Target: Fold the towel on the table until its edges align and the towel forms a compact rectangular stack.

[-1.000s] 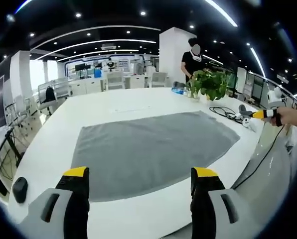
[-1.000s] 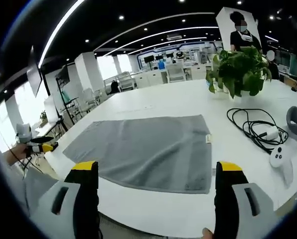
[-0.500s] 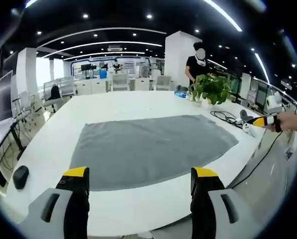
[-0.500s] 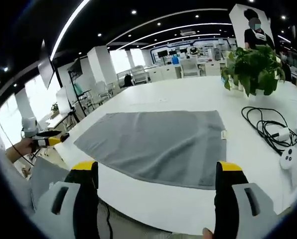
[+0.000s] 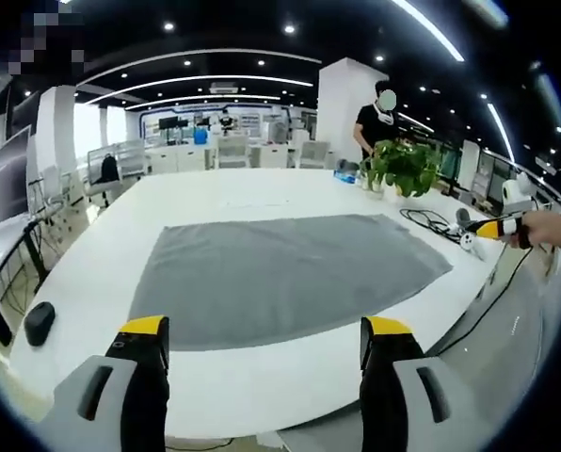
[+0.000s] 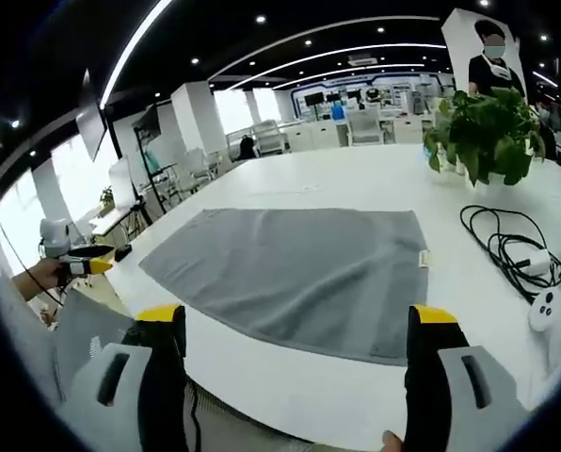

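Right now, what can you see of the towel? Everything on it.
The towel is a plain grey rectangle, soft woven cloth by its look, spread flat in a single unfolded layer on the white table. In the right gripper view it carries a small pale tag on one side edge. Its near edge lies close to the table's near edge. Nothing rests on it and neither gripper touches it; the coiled cable lies apart from it.

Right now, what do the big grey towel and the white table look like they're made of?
The flat grey rectangular towel looks like soft woven cloth, maybe terry or microfibre: its surface is matte and slightly fuzzy, with a small tag at one edge. The large white table looks like smooth, hard laminate or painted board, with a faint sheen. I can't tell which for sure.
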